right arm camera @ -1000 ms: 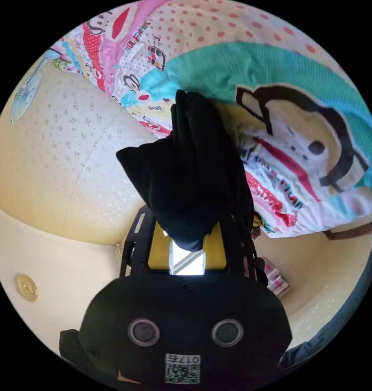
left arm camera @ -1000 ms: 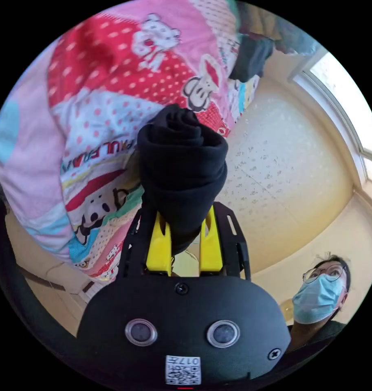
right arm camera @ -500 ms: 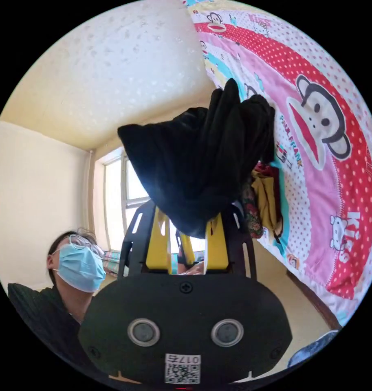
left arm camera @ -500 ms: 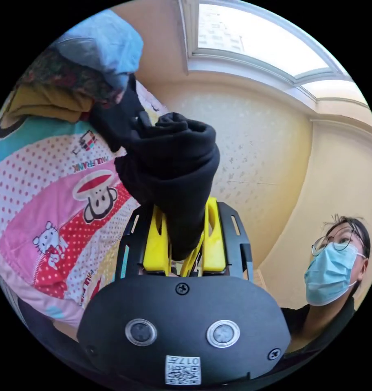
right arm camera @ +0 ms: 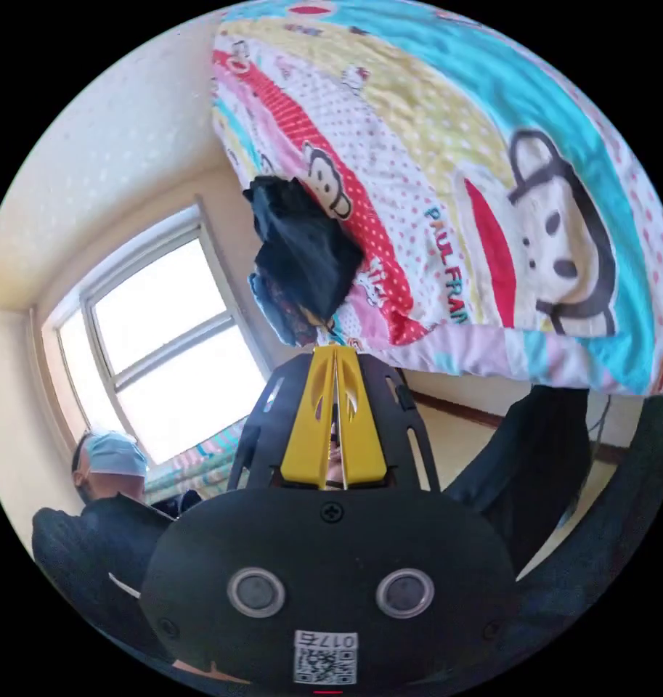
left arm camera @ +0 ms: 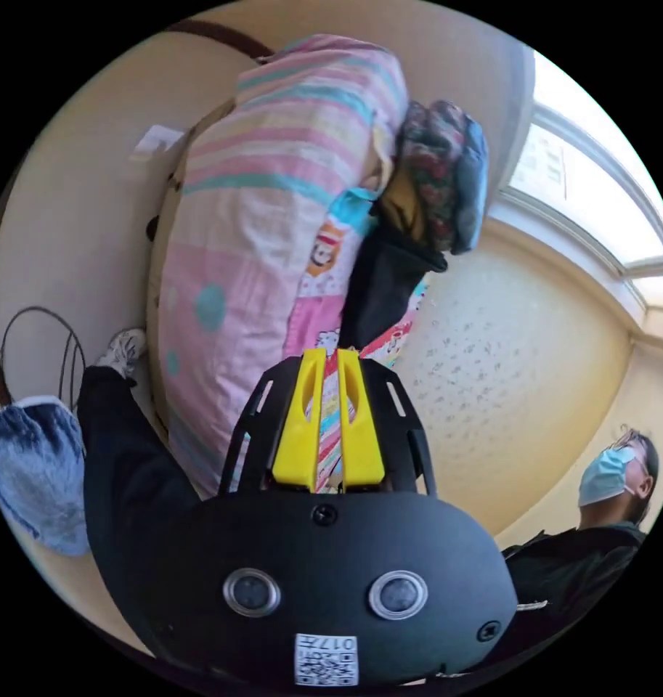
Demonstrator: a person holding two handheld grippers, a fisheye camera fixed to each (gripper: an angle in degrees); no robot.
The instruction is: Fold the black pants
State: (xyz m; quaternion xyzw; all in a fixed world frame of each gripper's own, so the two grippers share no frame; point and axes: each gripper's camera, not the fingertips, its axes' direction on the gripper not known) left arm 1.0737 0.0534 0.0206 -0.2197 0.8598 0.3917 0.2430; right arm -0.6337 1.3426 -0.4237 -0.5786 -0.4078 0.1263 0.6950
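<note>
Both tools, left tool [left arm camera: 330, 356] and right tool [right arm camera: 335, 352], are pressed together and empty; the black pants [right arm camera: 306, 250] sit bundled on the bed [right arm camera: 491, 181] and may loosen and unfold unattended.

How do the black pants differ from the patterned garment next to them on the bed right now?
The black pants are plain and dark; the patterned garment is multicoloured with a floral-looking print. In the left gripper view the pants lie as a flatter bundle nearer the left gripper, while the patterned garment sits bunched beyond them. Both rest on the cartoon-print bedspread, and neither is held: both grippers, including the right gripper, have their jaws together on nothing.
</note>
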